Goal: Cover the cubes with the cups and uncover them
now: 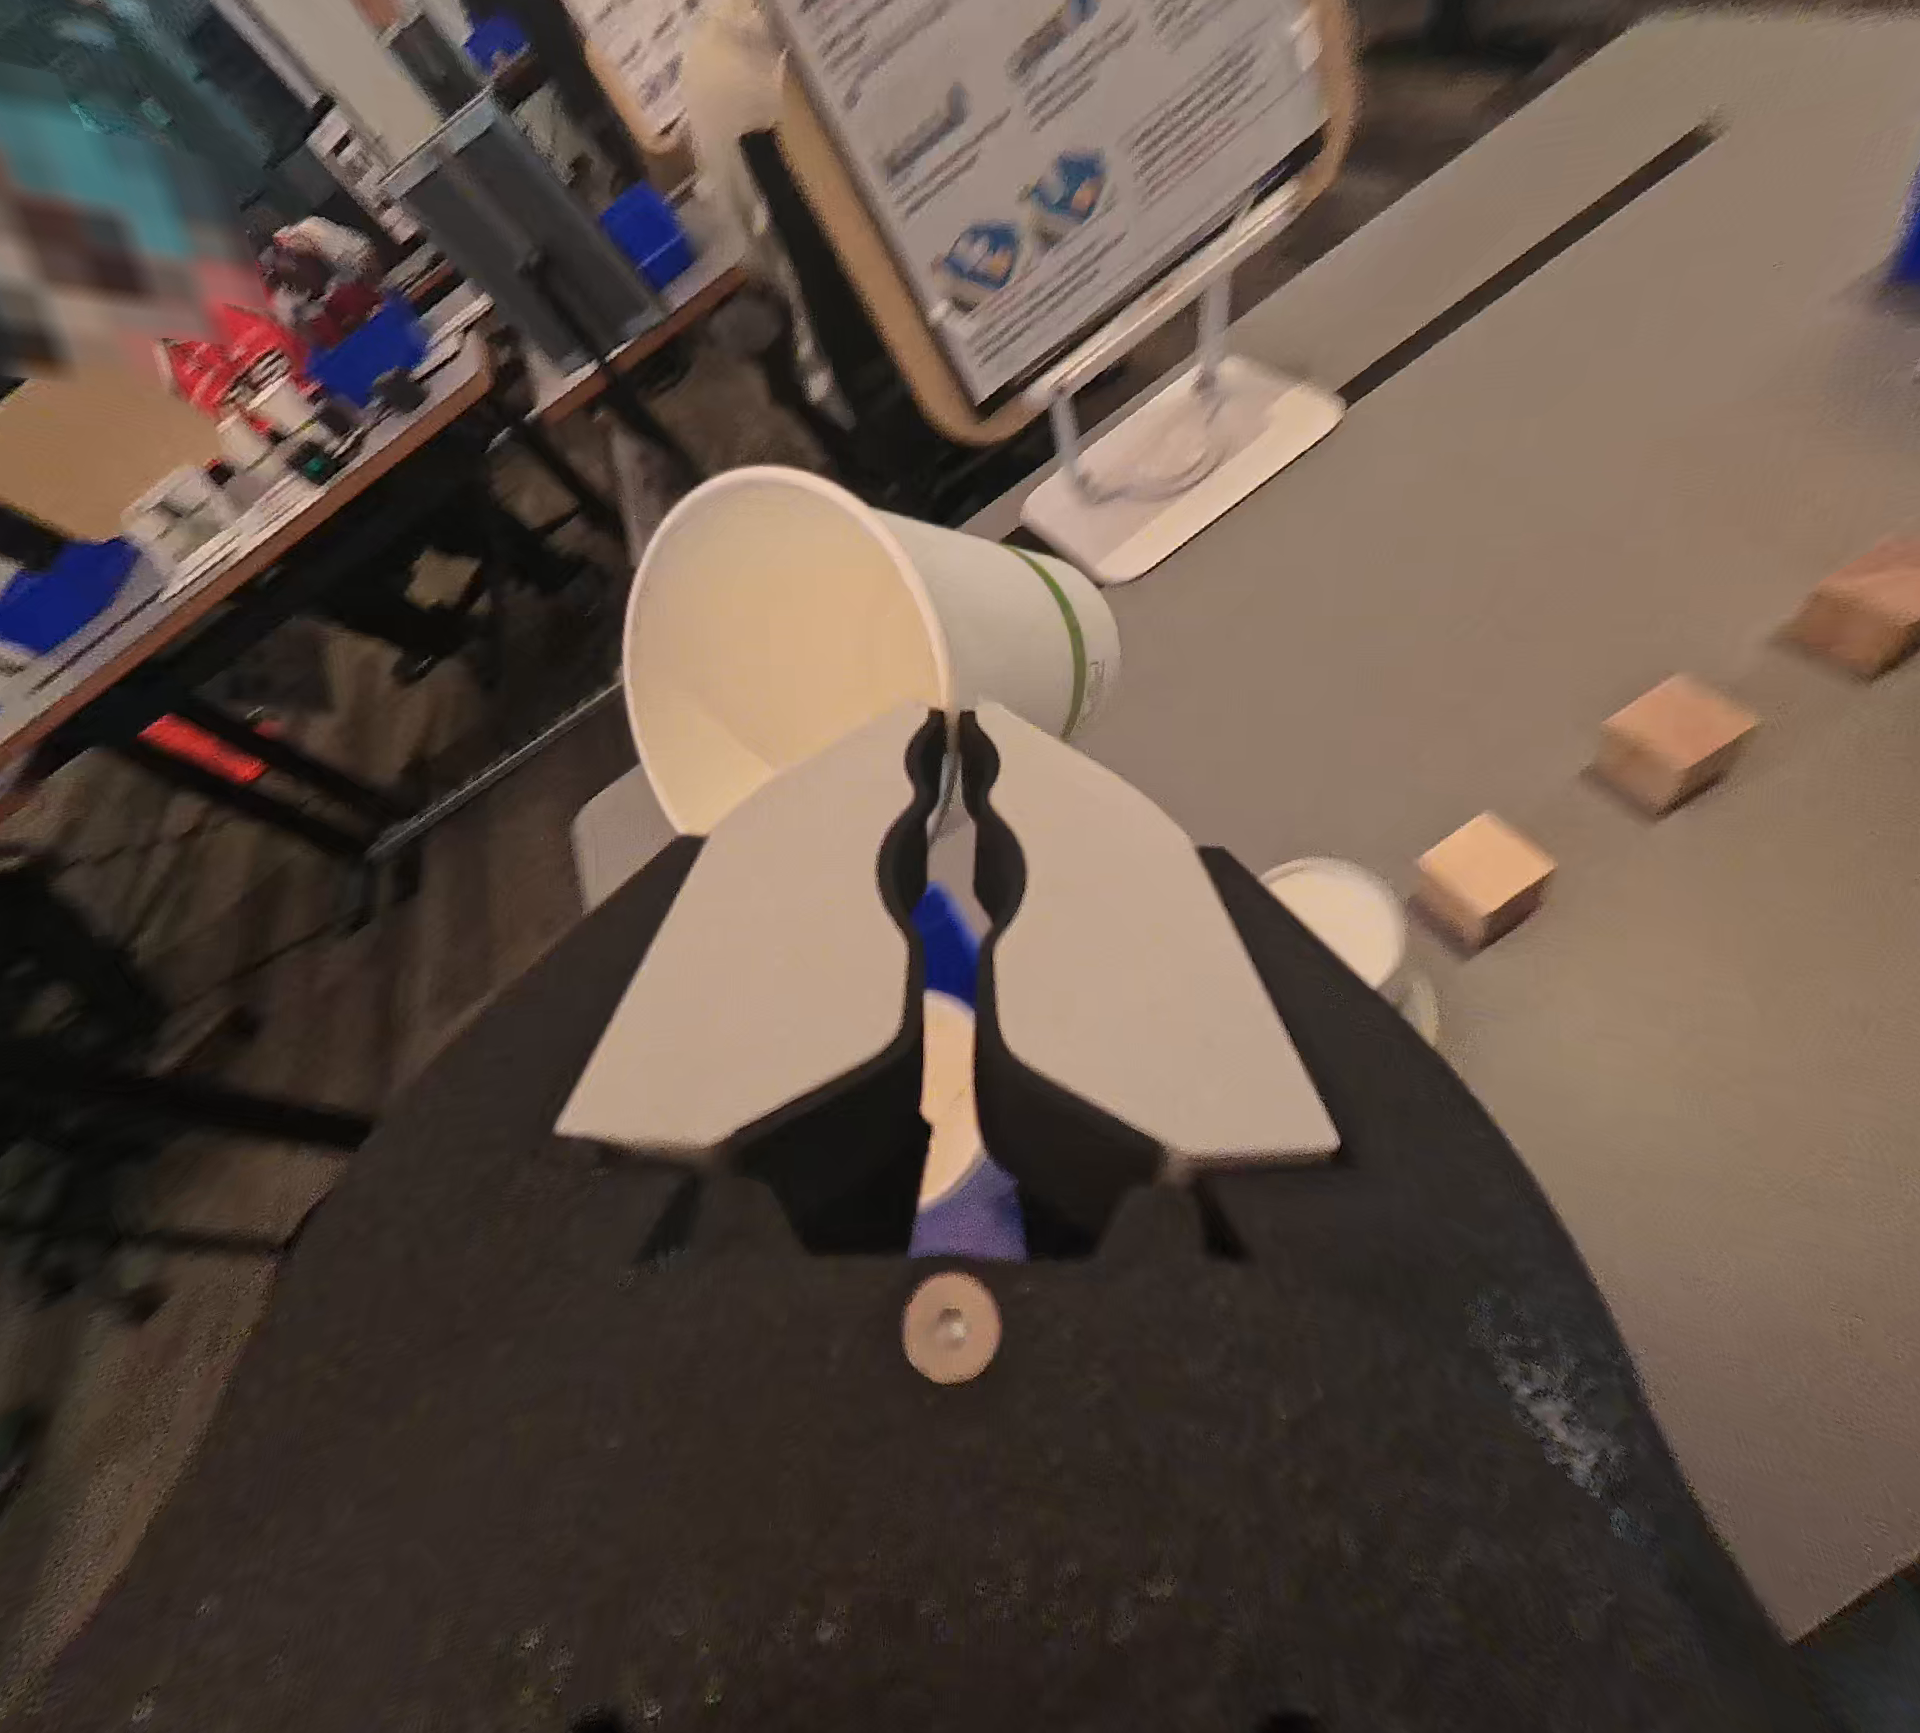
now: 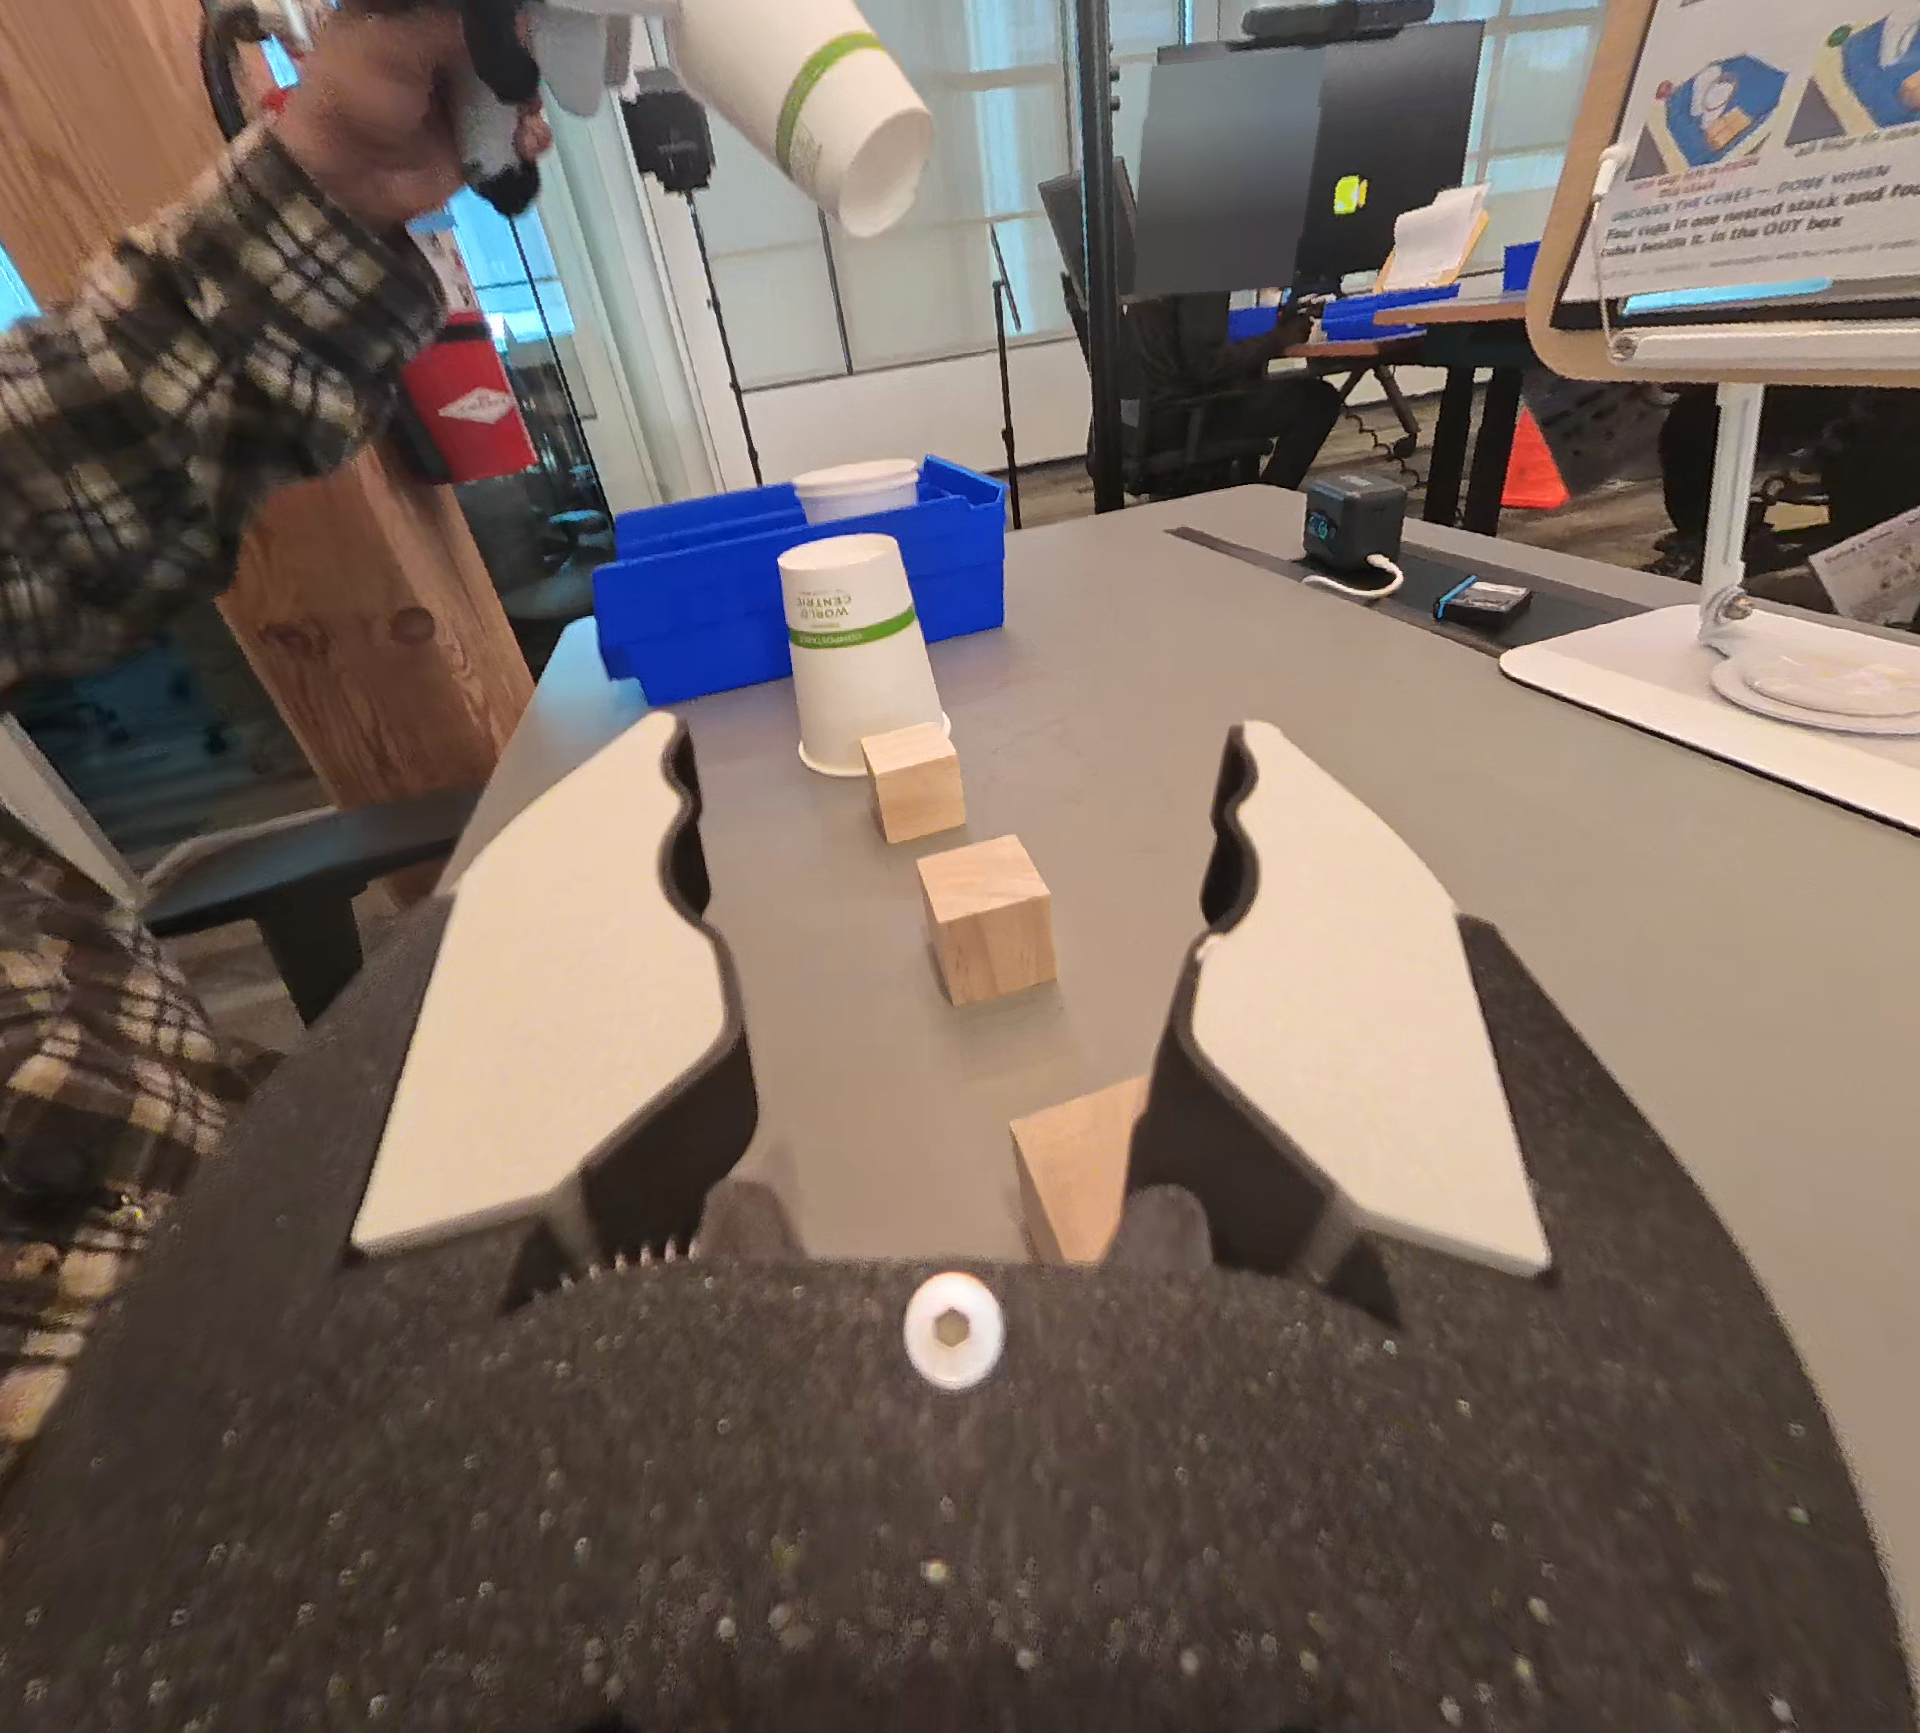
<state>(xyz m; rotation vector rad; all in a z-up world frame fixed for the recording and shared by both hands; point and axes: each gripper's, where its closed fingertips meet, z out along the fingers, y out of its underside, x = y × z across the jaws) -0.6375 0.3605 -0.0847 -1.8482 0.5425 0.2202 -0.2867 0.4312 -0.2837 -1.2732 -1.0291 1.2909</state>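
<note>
Left tool (image 1: 951, 727): clenched on the rim of a white paper cup (image 1: 821, 644) with a green band, one finger inside the mouth and one outside. In the right wrist view the same tool (image 2: 665, 0) holds this cup (image 2: 800, 52) high above the worktop, tilted with its mouth toward the tool and its base pointing down and away. A hand (image 2: 395, 114) in a plaid sleeve grips the tool's handle.

Right tool (image 2: 956, 800): released, its two pale fingers (image 2: 582, 997) spread wide with nothing between them, poised low over the grey worktop (image 2: 1351, 852).

Three bare wooden cubes lie in a row on the worktop: the nearest cube (image 2: 1075, 1169) partly hidden behind the right finger, a middle cube (image 2: 987, 920), and a far cube (image 2: 914, 781). Directly behind the far cube stands an inverted cup (image 2: 857, 655), mouth down on the worktop; whether it covers anything cannot be told. Beyond it, at the worktop's far edge, a blue bin (image 2: 717, 603) holds further white cups (image 2: 857, 488). An instruction board on a white stand (image 2: 1725, 457) occupies the right side of the worktop.
</note>
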